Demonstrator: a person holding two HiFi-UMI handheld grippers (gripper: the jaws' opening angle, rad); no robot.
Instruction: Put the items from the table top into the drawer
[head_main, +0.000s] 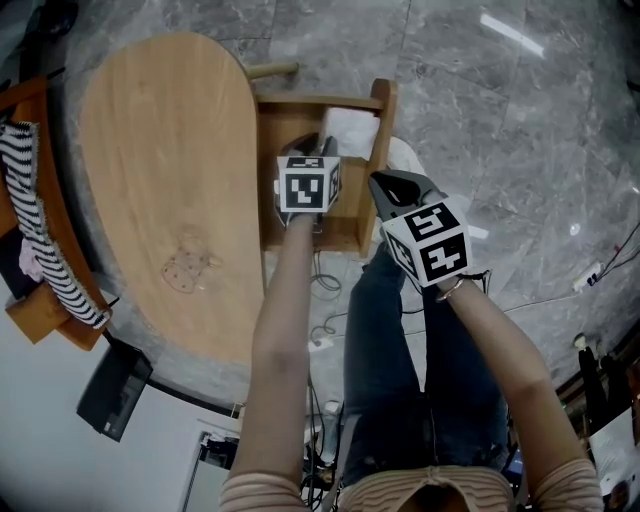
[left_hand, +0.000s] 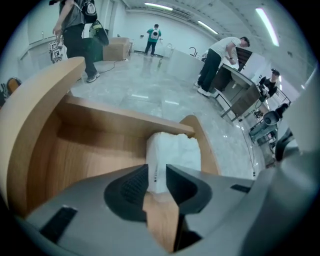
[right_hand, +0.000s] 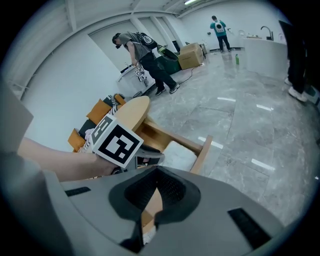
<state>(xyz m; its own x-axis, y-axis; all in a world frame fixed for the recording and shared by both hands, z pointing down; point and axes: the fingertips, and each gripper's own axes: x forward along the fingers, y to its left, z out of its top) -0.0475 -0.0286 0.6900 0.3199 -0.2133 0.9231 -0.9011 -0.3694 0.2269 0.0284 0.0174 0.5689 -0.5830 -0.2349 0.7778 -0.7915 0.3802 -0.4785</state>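
Note:
The wooden drawer (head_main: 320, 101) stands pulled out from the oval wooden table top (head_main: 150, 150). A white packet (head_main: 352, 130) rests in its far right corner. My left gripper (head_main: 322, 148) reaches into the drawer. In the left gripper view its jaws (left_hand: 156, 174) stand narrowly apart, pressed on either side of the white packet (left_hand: 175, 150), with the drawer wall (left_hand: 115, 120) behind. My right gripper (head_main: 378, 180) hovers just outside the drawer's right side. Its jaws (right_hand: 157, 167) are shut with nothing in them. It looks over the drawer (right_hand: 201, 152) and the white packet (right_hand: 177, 156).
A faint blotchy patch (head_main: 190, 268) marks the table top. A striped cloth (head_main: 30, 210) lies on wooden furniture at the left, and a black object (head_main: 115, 388) is below it. Cables (head_main: 325, 330) trail on the grey floor. People (left_hand: 75, 30) stand far behind.

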